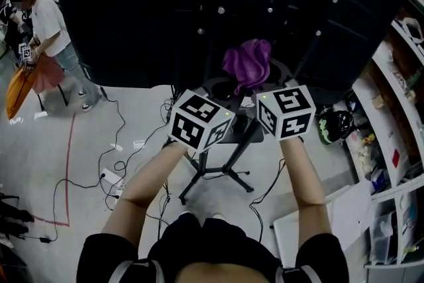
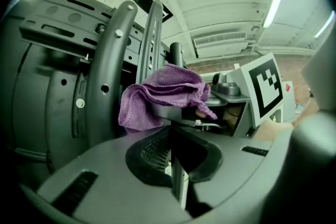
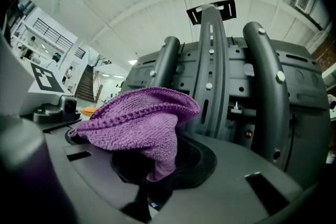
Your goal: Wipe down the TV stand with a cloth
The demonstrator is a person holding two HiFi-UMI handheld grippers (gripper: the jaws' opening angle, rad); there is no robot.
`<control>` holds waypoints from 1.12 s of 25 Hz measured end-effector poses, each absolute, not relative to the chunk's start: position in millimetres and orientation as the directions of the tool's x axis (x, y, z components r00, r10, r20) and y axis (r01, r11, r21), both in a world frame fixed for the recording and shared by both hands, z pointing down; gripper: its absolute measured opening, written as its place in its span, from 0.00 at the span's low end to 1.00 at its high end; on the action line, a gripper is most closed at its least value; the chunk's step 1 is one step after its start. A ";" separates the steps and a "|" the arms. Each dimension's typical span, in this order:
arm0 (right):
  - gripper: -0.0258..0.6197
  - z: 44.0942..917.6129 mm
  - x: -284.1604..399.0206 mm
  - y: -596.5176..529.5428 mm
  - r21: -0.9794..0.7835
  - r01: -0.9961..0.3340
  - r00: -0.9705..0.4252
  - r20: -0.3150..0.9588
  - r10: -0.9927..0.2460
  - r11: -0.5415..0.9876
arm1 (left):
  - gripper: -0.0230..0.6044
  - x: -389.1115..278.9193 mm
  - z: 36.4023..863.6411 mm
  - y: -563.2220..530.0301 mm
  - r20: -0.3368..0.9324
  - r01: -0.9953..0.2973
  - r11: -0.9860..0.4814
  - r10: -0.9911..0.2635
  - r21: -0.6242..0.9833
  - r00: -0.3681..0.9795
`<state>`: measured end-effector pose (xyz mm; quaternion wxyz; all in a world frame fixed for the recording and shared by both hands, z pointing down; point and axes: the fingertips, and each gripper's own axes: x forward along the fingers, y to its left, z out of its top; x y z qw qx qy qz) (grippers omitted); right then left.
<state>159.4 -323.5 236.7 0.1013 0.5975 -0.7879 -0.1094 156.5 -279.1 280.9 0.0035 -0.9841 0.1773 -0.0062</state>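
black short-sleeved top (image 1: 199, 245); left gripper (image 2: 177, 176), right gripper (image 3: 149, 186) each with white cube (image 1: 199, 121), black square markers, green dot.

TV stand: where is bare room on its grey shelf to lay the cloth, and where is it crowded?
Bare: the flat grey shelf left of the black recess, and right of it, before the upright bars. Crowded: the middle, where the right gripper holds the purple cloth over the recess.
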 end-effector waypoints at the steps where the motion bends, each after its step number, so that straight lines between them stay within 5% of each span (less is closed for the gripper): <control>1: 0.14 226.2 154.8 -320.9 0.302 -0.915 -0.277 0.008 -0.961 0.266 | 0.05 151.3 271.8 -278.2 -0.001 -0.346 -0.938 -0.346 0.008 0.938; 9: 0.14 144.1 114.2 -313.9 0.386 -0.873 -0.369 -0.127 -0.921 0.297 | 0.04 112.6 202.2 -281.6 -0.078 -0.317 -0.947 -0.320 0.050 0.944; 17: 0.14 50.3 87.1 -323.5 0.463 -0.850 -0.401 -0.261 -0.878 0.251 | 0.05 74.4 115.8 -298.3 -0.164 -0.409 -0.909 -0.392 -0.083 0.905; 28: 0.14 -3.7 68.4 -339.9 0.495 -0.823 -0.449 -0.270 -0.852 0.277 | 0.05 57.8 40.0 -326.3 -0.204 -0.503 -0.842 -0.466 -0.198 0.861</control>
